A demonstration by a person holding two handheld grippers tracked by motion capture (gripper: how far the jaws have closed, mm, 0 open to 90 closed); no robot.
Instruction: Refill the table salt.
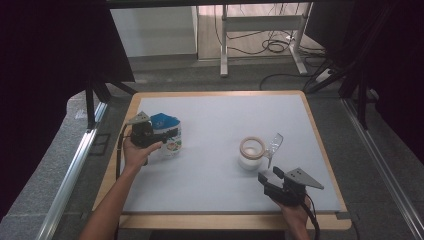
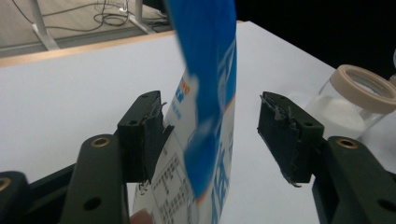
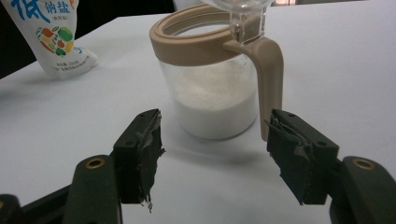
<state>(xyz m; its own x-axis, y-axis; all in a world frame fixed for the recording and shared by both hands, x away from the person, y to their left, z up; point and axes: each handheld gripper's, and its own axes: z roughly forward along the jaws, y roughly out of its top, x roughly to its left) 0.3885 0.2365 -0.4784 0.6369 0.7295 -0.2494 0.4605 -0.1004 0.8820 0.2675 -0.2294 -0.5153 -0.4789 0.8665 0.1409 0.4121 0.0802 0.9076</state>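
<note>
Glass jar [image 3: 215, 88] at table's [image 1: 210, 105] right middle, round, clear, about half full of fine white granules; tan plastic rim and handle, clear lid [image 1: 274, 145] tipped up behind. Salt pouch [image 1: 167, 134] upright near left edge, glossy soft plastic, blue top, white body with fruit print and small text. Left gripper [image 2: 211, 135] released, pads spread either side of pouch, left pad touching or nearly so, right pad apart. Right gripper [image 3: 215, 158] likewise agape, just short of jar, gripping nothing. Pads black, rough, frayed at edges. Tabletop matte pale grey, wood-trimmed.
</note>
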